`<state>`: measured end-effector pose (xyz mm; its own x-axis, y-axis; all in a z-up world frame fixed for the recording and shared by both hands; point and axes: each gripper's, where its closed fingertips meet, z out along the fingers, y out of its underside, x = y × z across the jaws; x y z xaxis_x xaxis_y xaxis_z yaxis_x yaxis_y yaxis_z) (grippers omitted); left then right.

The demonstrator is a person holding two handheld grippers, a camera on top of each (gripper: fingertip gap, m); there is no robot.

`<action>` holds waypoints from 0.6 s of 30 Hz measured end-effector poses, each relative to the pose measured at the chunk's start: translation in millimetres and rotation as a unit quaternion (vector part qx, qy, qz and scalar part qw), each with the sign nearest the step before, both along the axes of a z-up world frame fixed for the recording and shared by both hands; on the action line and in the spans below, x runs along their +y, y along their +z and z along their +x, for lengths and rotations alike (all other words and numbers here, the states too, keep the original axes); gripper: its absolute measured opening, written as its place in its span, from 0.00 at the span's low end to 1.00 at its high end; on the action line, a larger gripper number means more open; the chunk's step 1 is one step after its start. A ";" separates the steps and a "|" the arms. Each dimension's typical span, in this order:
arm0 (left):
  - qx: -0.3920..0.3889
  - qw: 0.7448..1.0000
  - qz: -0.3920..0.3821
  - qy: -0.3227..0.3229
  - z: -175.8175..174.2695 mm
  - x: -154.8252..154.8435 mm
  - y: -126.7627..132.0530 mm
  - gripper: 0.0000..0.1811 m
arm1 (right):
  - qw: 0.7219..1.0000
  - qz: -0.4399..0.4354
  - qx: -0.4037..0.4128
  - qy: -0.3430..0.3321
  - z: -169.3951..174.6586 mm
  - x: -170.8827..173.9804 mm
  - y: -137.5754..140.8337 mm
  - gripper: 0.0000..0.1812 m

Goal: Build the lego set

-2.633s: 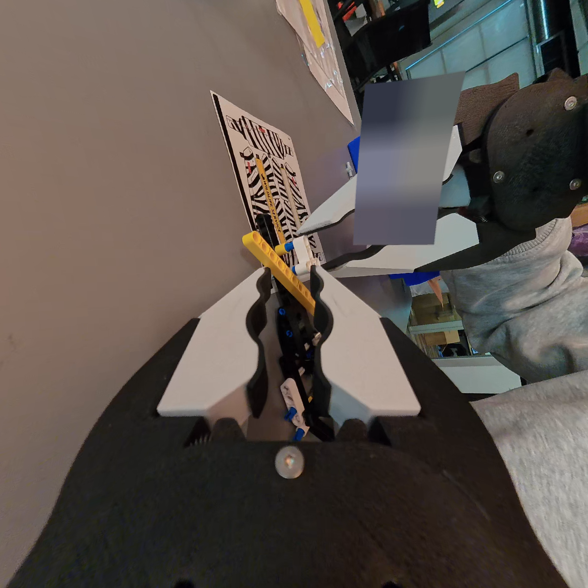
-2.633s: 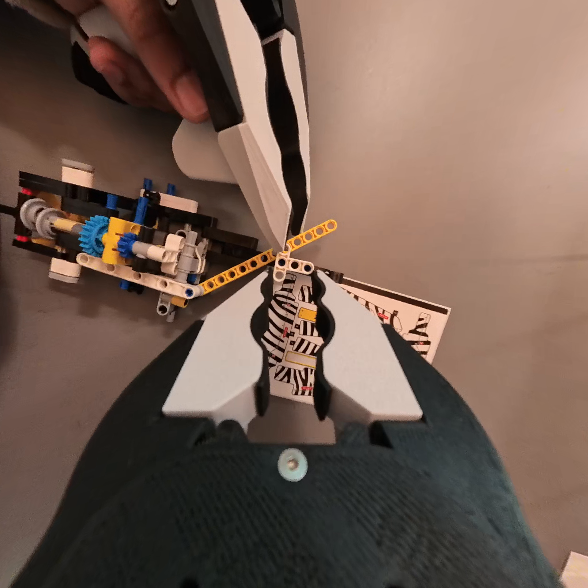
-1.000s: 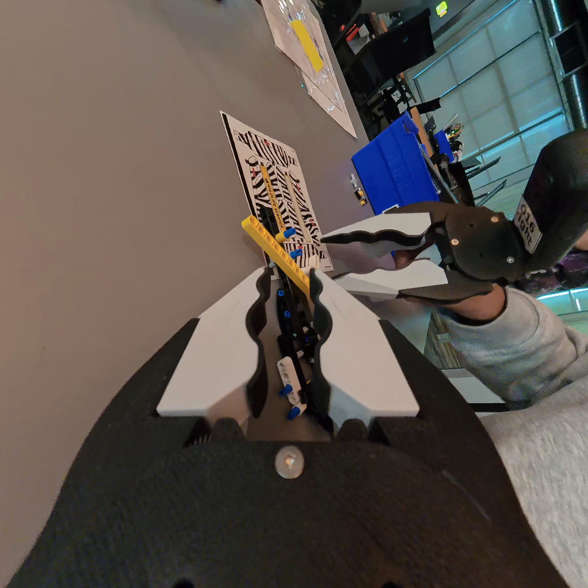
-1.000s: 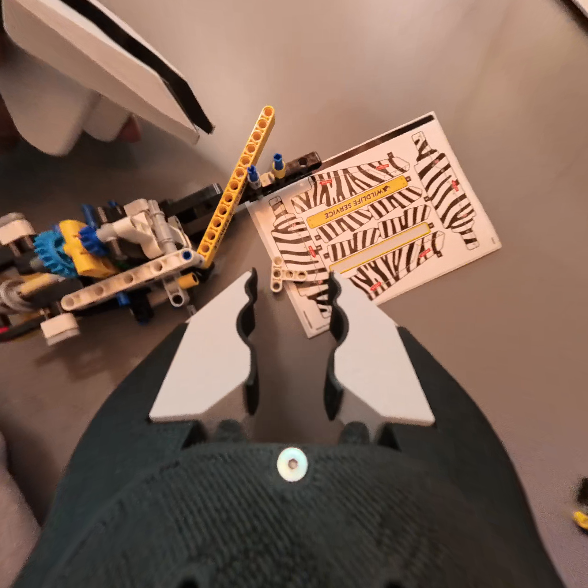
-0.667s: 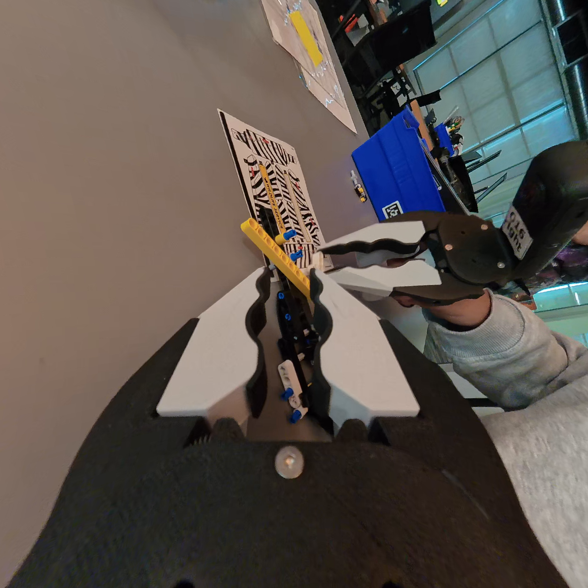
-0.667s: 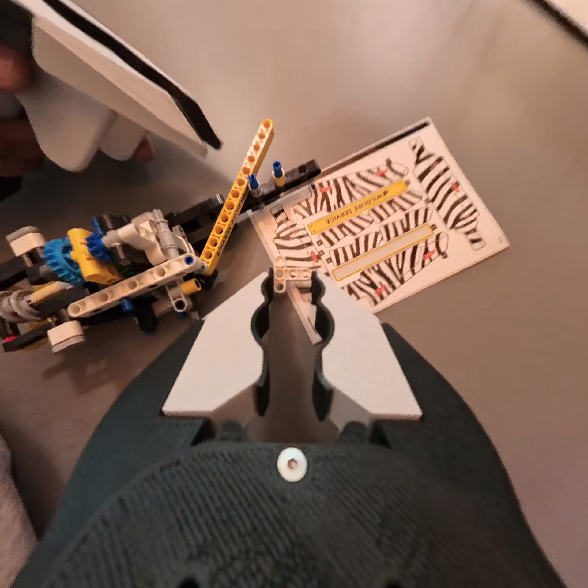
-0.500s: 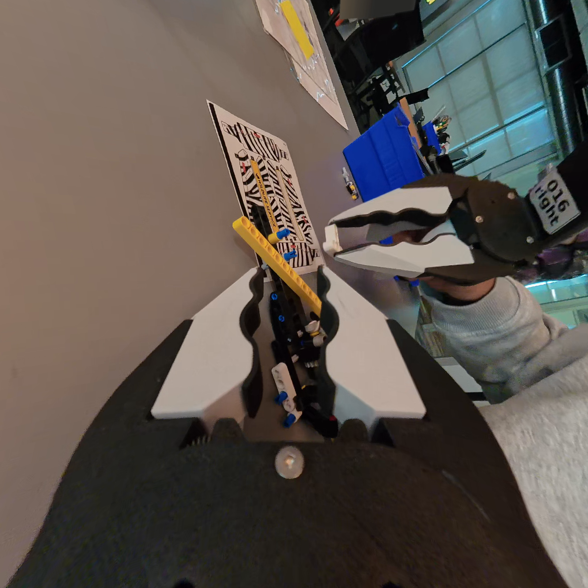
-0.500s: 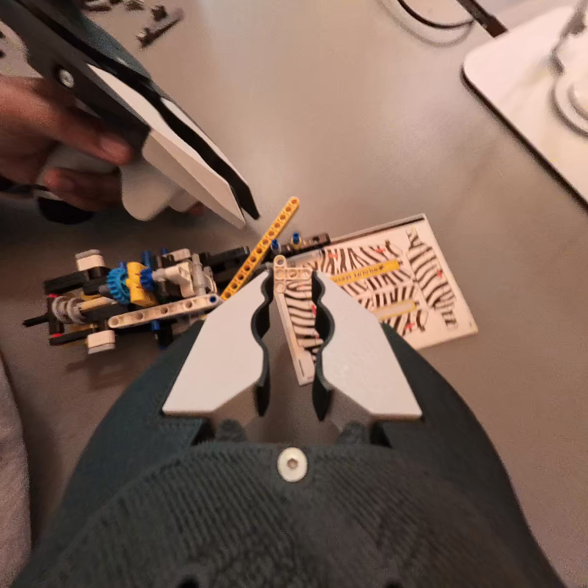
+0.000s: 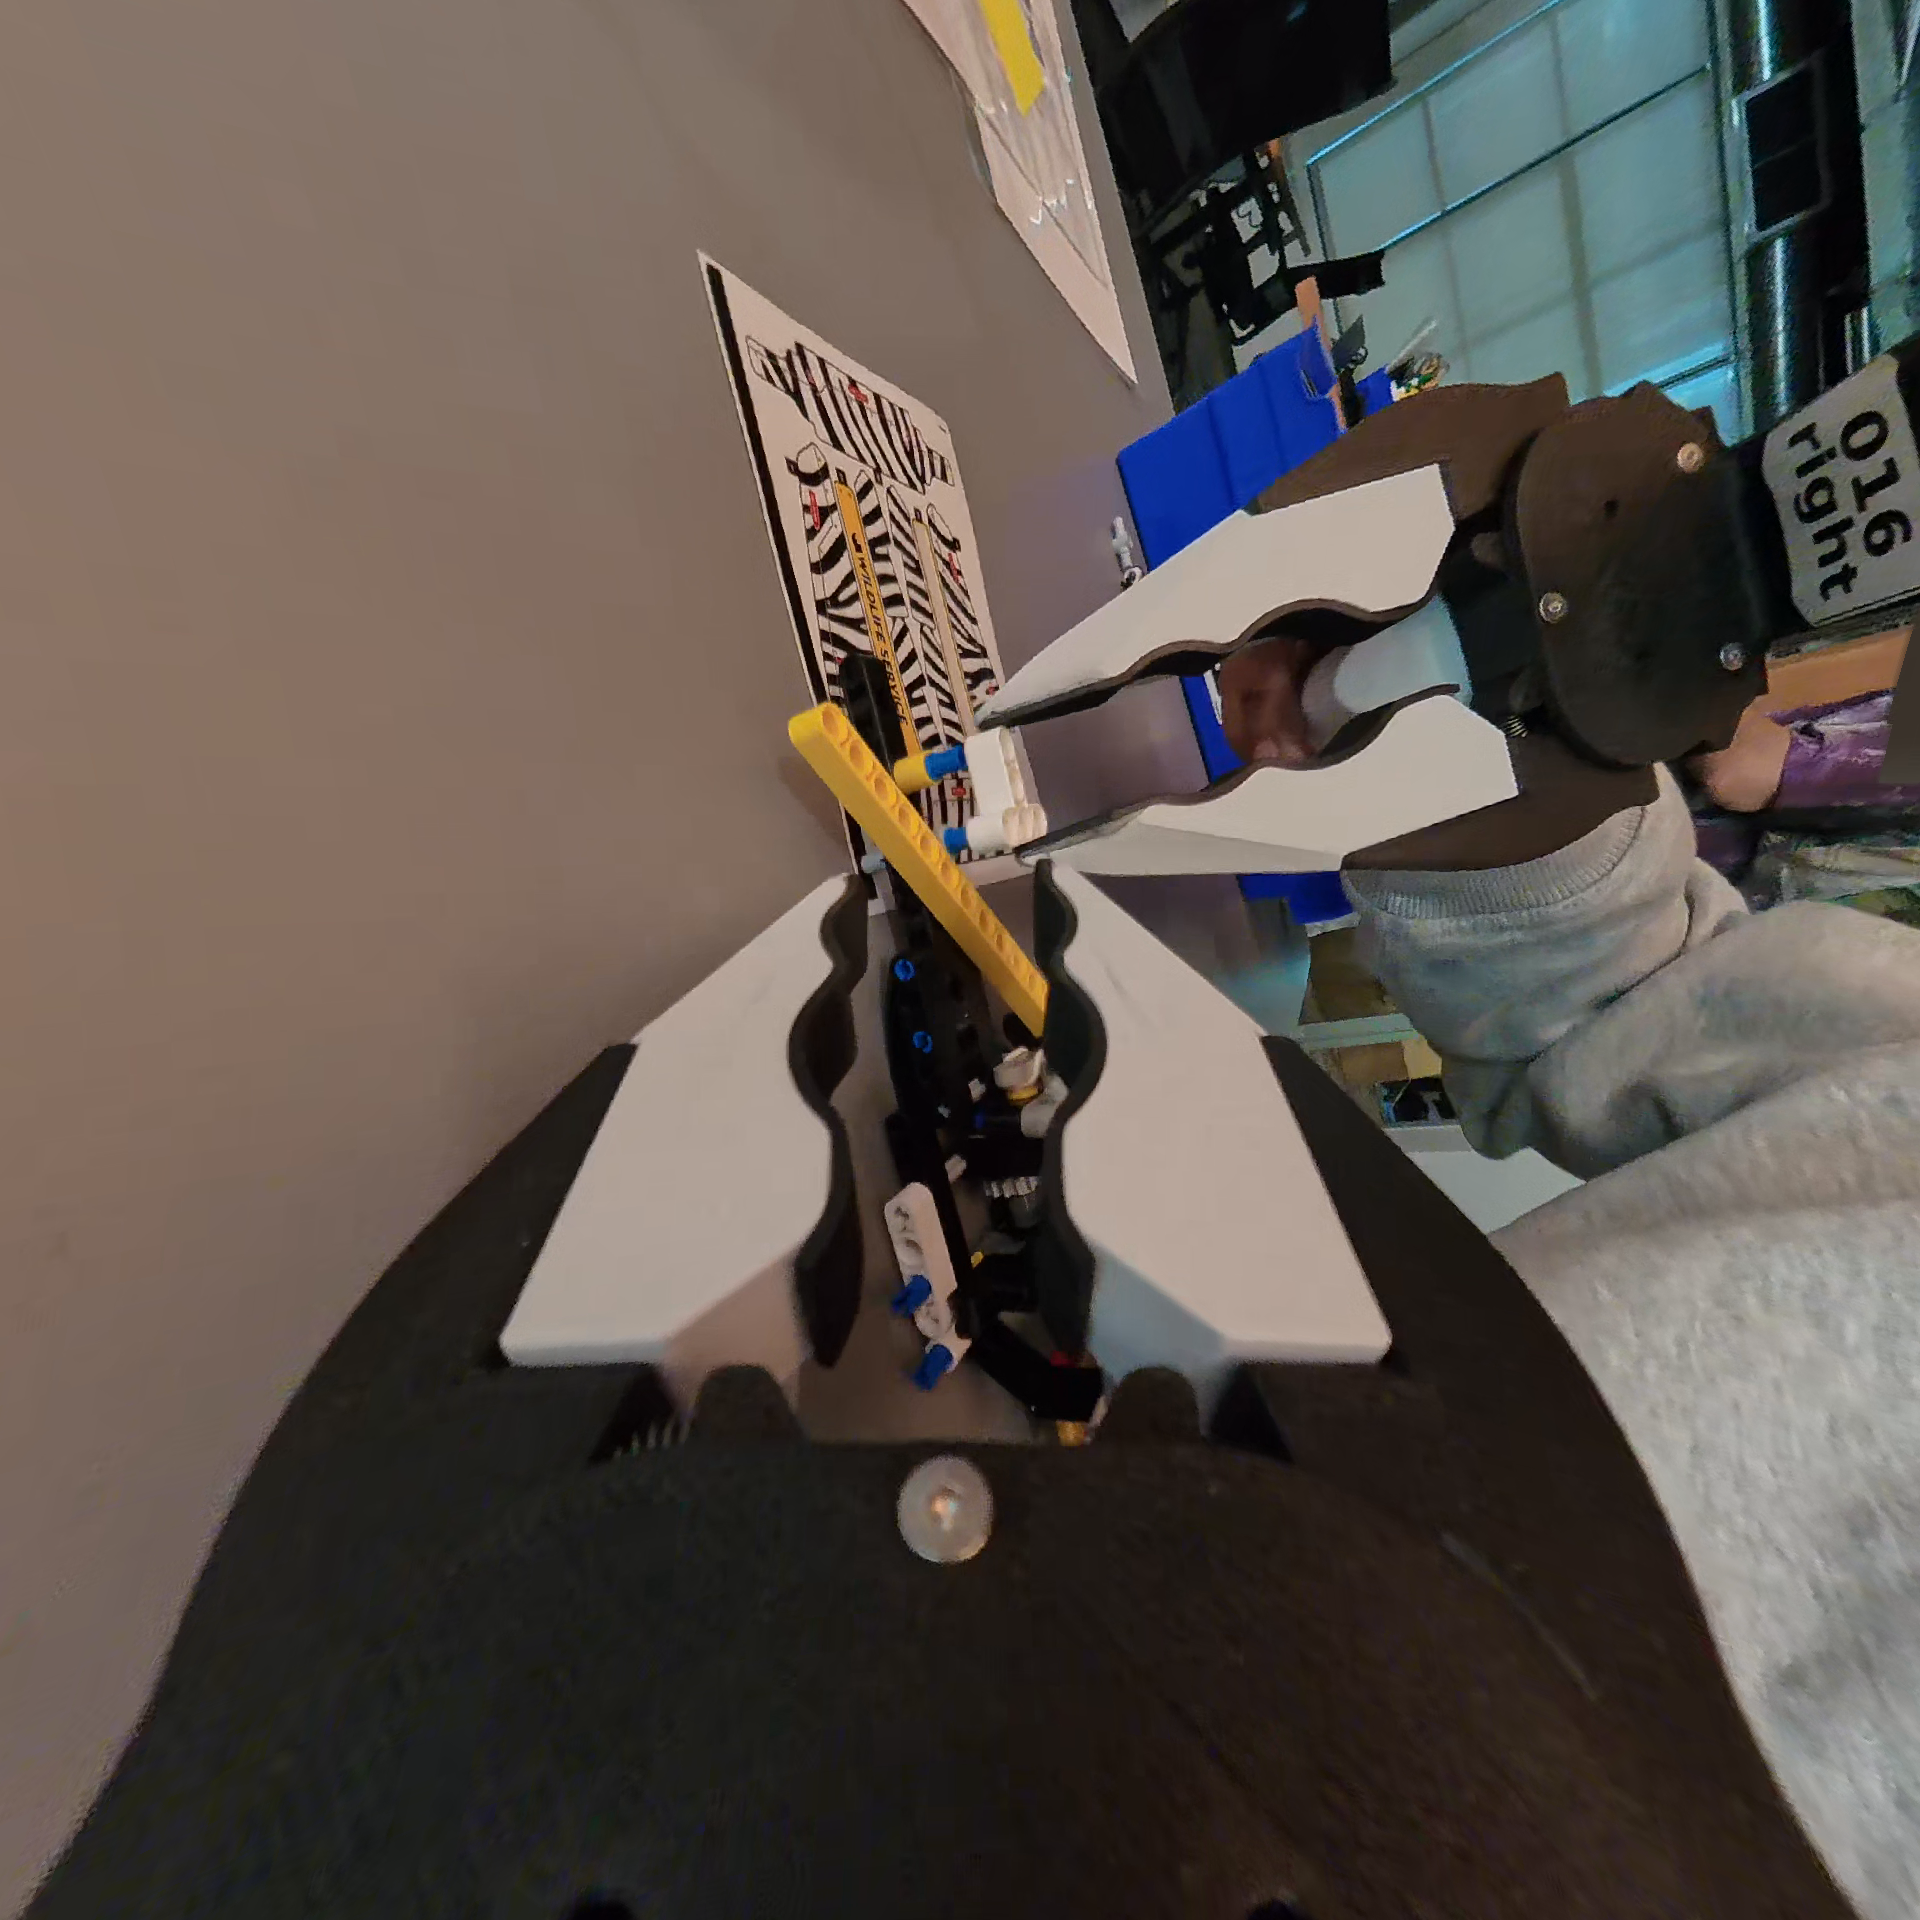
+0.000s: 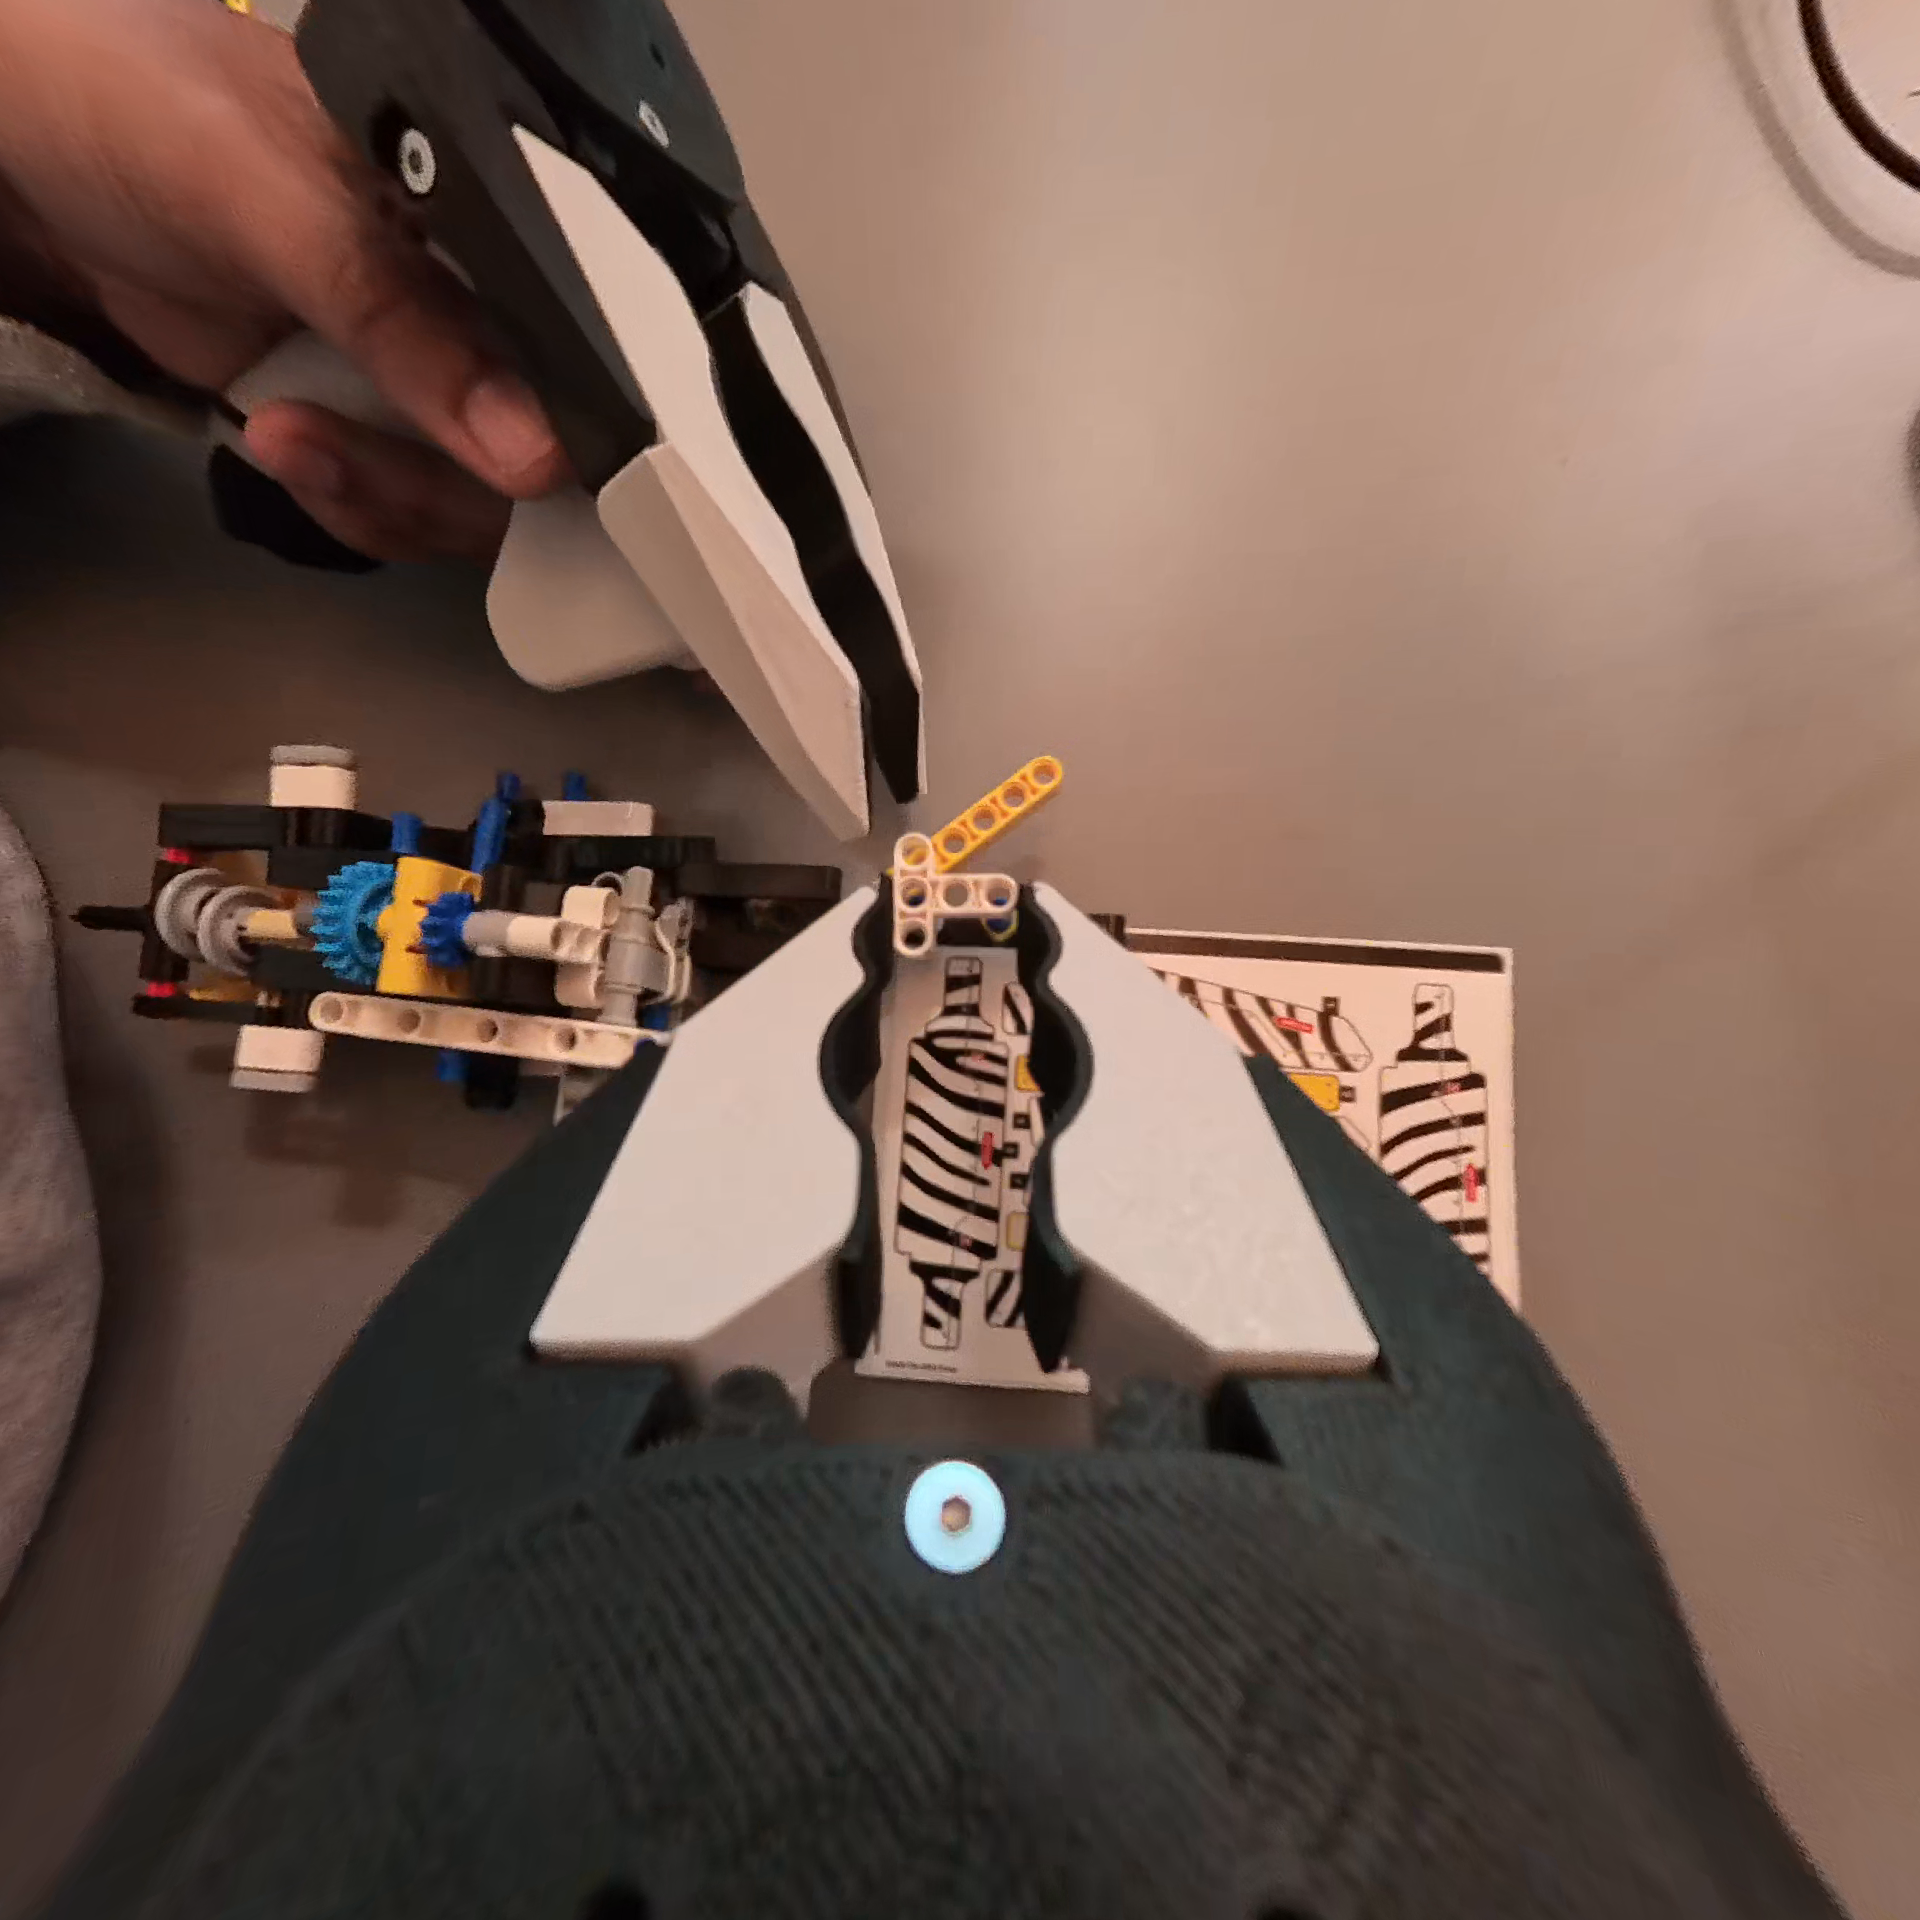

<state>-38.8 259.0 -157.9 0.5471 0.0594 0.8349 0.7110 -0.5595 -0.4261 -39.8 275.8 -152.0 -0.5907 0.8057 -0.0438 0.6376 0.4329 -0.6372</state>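
Note:
A partly built lego chassis (image 10: 416, 935) with blue gears lies on the grey table (image 10: 1351, 468). A yellow beam (image 10: 997, 810) slants up from it. My right gripper (image 10: 951, 894) is shut on a small white L-shaped beam (image 10: 935, 894). In the left wrist view this white piece (image 9: 997, 774) sits at the right gripper's (image 9: 1013, 784) tips, against two blue pins (image 9: 940, 764) beside the yellow beam (image 9: 904, 831). My left gripper (image 9: 951, 883) hovers over the chassis (image 9: 935, 1091), jaws a narrow gap apart, gripping nothing. It also shows in the right wrist view (image 10: 883, 810).
A zebra-striped sticker sheet (image 10: 1351, 1039) lies under and right of my right gripper. A blue bin (image 9: 1226, 468) and clear bags with paper (image 9: 1029, 135) lie farther along the table. A white round object (image 10: 1849, 125) is at the far right. A hand (image 10: 312, 312) holds the left gripper. Only a small space, under 4 cm, lies between the two pairs of fingers.
My right gripper opened over the white piece on the sticker sheet, shut on it, lifted it, and brought it to the blue pins. The left gripper has barely moved.

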 end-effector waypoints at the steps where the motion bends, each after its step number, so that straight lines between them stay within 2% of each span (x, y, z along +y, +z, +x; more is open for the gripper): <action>1: -0.002 1.000 0.000 -0.001 -0.4 1.6 -0.3 0.17 | 1.000 -0.001 -0.003 0.003 -0.1 0.5 -1.0 0.12; 18: -0.013 1.000 -0.003 -0.010 2.1 8.4 -3.4 0.11 | 0.999 -0.022 -0.023 -0.021 0.5 1.0 -4.5 0.12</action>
